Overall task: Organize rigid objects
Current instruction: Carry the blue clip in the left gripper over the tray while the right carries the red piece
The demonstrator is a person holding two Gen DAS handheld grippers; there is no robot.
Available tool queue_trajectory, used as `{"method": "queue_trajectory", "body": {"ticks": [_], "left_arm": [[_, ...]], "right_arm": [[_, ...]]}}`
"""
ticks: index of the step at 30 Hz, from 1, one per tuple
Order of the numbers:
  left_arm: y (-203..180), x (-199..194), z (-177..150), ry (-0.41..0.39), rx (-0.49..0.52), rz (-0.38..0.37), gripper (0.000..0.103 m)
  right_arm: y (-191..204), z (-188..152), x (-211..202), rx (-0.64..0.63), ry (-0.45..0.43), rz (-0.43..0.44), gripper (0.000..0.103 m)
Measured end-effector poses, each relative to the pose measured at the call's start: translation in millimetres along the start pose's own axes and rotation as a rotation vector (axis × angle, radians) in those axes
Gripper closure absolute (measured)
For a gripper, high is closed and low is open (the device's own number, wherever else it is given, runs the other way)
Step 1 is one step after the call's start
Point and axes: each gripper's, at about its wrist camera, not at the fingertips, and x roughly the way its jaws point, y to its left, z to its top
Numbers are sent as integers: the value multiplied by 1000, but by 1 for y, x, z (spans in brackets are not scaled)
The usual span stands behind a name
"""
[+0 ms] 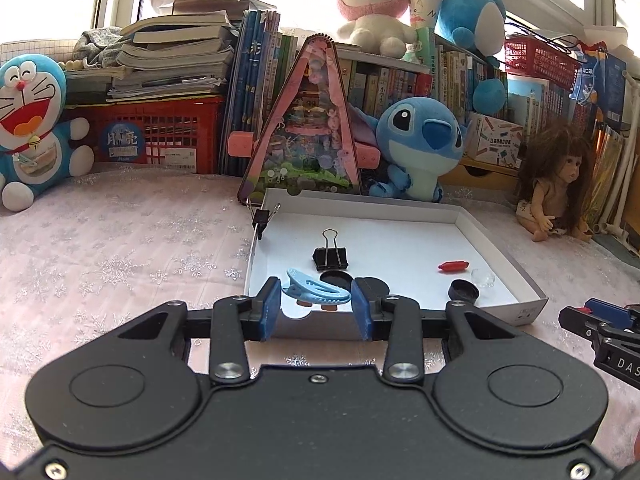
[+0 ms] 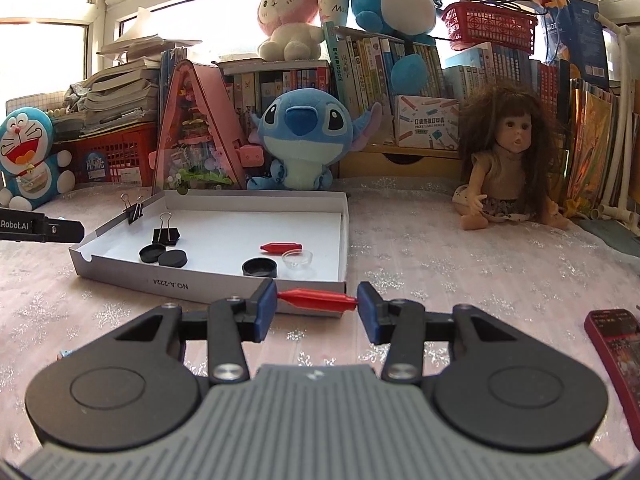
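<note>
Snowflake-patterned tabletop: left gripper jaws grip a blue plastic clip, right gripper jaws pinch a red plastic peg; both likely go next into the shallow white cardboard box.

Shallow box on the cloth-covered table, its contents:
- binder clip inside, far left; a second binder clip clamped on the left wall
- two round caps, touching, just near of the inner clip
- a third cap at the near wall, with a clear dish just right of it
- small capsule just behind the dish

Behind the box: triangular case, Stitch plush to its right. Doll sits far right; Doraemon plush far left. Phone lies near right. Books and baskets line the back.
</note>
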Motion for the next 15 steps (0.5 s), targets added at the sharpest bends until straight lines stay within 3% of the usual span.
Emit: {"method": "queue_trajectory", "body": {"ticks": [15], "left_arm": [[-5,52,31,0,-5,34,67]], "right_arm": [[8,32,48,7,10,2,54]]}}
